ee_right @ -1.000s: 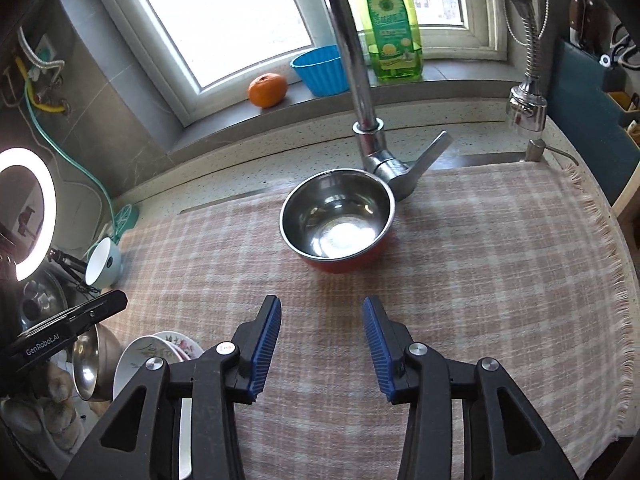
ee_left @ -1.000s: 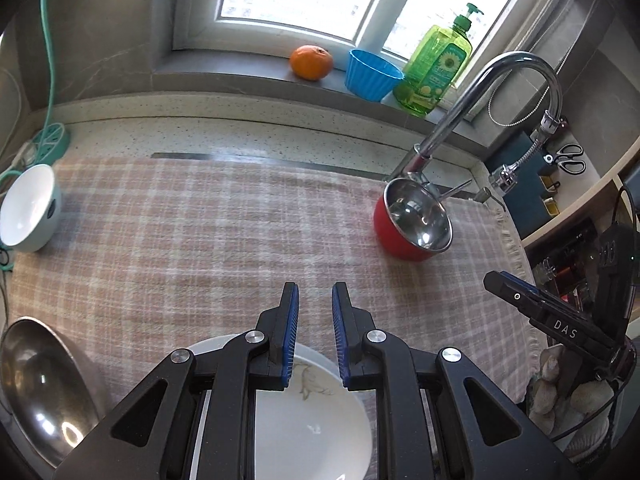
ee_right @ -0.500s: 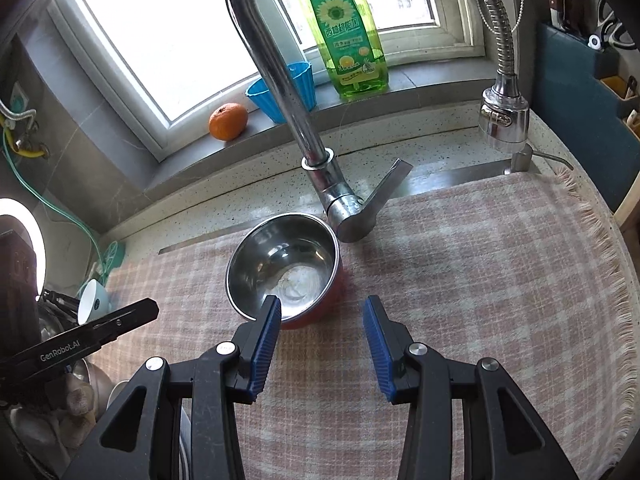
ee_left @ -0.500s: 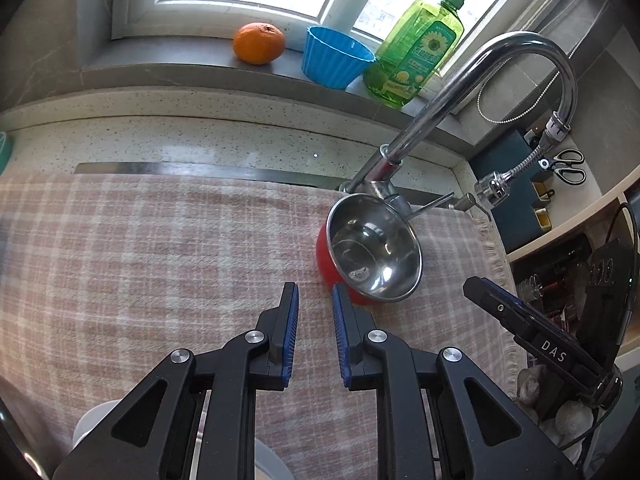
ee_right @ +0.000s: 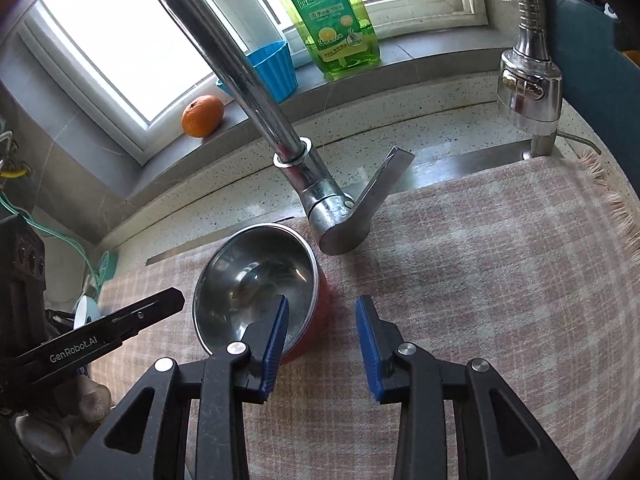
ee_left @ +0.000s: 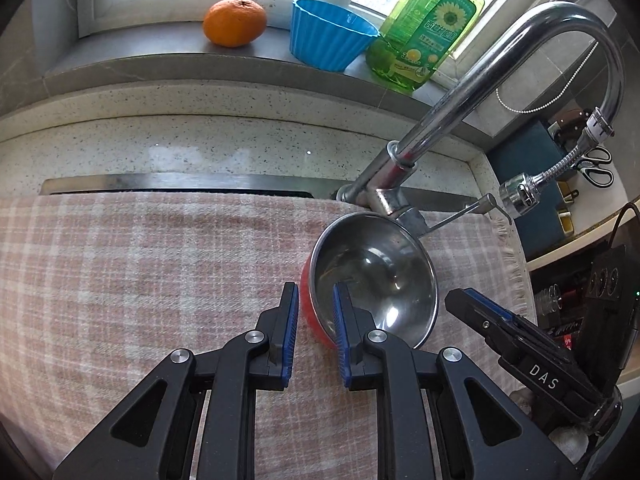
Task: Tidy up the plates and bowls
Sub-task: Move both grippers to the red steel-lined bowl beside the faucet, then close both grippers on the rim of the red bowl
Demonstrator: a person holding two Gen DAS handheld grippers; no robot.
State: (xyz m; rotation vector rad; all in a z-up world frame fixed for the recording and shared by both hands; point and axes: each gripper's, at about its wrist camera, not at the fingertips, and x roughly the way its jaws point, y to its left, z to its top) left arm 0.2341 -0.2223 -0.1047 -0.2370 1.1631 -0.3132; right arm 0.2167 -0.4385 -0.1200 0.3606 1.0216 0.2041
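Checked cloth (ee_left: 140, 280) covers tabletop. Steel bowl with red outside (ee_left: 372, 276) sits on it by tap (ee_right: 320, 200). Left gripper (ee_left: 316, 304): fingers narrow, straddling bowl's near rim, not pressing. Right gripper (ee_right: 322, 316): fingers closing, bowl's right rim between them.

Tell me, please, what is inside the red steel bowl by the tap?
The red steel bowl looks empty: only its shiny metal lining with reflections shows. The right gripper's left finger hides part of the near inner wall, so that patch cannot be checked.
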